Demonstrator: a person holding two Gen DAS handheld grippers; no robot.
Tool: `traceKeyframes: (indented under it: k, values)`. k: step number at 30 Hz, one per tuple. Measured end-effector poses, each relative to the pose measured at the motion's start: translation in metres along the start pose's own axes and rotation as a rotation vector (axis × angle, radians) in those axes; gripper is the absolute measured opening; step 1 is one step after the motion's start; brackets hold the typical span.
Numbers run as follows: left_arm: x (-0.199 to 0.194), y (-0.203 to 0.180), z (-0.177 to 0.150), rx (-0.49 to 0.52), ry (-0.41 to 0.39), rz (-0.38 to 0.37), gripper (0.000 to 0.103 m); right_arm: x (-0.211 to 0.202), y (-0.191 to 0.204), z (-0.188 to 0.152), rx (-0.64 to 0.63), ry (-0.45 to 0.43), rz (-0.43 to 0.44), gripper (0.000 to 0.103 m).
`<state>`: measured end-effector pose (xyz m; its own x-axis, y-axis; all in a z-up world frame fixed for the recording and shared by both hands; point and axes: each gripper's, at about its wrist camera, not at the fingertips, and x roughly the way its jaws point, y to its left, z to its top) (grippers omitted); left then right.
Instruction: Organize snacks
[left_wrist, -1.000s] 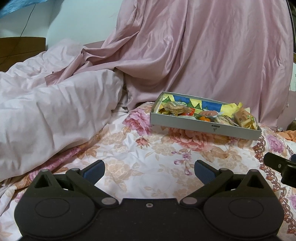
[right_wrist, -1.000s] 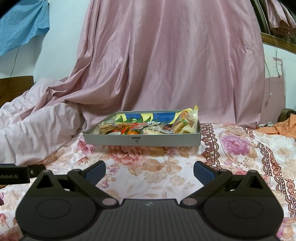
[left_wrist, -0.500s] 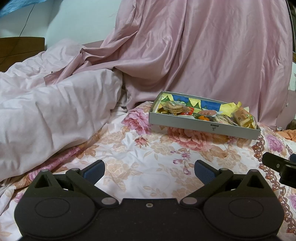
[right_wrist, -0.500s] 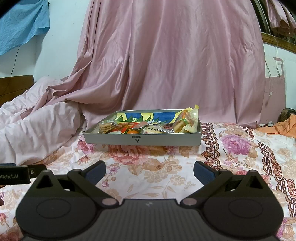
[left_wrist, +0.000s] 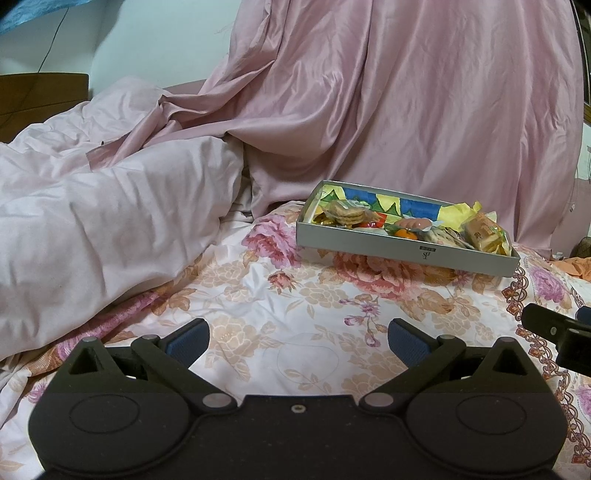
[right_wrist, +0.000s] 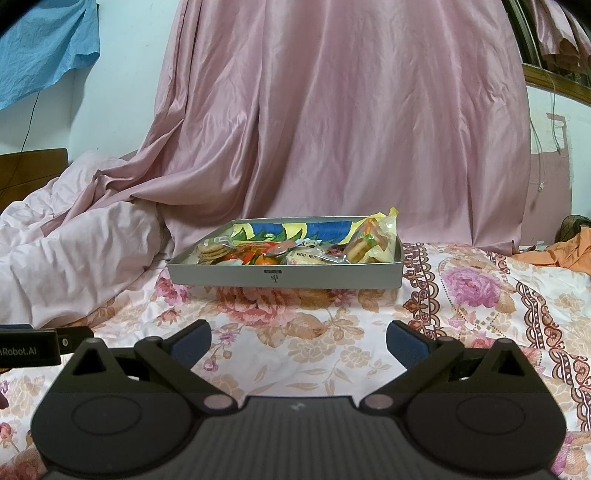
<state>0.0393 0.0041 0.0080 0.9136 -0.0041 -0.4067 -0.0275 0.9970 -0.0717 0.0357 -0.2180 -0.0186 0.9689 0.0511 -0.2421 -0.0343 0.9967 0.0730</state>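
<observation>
One shallow grey box (right_wrist: 284, 275) sits on the flowered bedspread (right_wrist: 332, 332) ahead of me, and it carries the snacks: a stack of round biscuits (right_wrist: 213, 252) at its left end, a small orange fruit (right_wrist: 266, 260) near the middle beside a white wrapped cake (right_wrist: 308, 258), and a yellow-edged packet of wafers (right_wrist: 371, 242) leaning up at its right end. From my left wrist view the same grey box (left_wrist: 402, 253) lies ahead and to the right, with the biscuits (left_wrist: 345, 213) at its far left, a pink sausage-like piece (left_wrist: 415, 223) in the middle and the wafer packet (left_wrist: 482, 232) at the right. My right hand-held gripper (right_wrist: 298, 343) faces the box squarely but stays well short of it, fingers spread wide with nothing between the blue pads (right_wrist: 406, 343). My left hand-held gripper (left_wrist: 298, 343) is likewise spread wide and empty above the bedspread (left_wrist: 258, 314), well apart from the box. Each tool shows at the edge of the other's view. A rumpled pale pink quilt (left_wrist: 103, 221) is heaped at the left of the bed, a pink satin curtain (right_wrist: 332, 129) hangs behind the box, and an orange cloth (right_wrist: 565, 254) lies at the far right.
</observation>
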Motion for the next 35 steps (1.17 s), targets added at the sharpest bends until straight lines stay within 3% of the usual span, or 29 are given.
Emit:
traceKeyframes:
  k: [35]
  values:
    - [0.002, -0.0044, -0.0029, 0.02, 0.045, 0.003, 0.102, -0.0033, 0.0047, -0.0045, -0.012, 0.003, 0.007, 0.103]
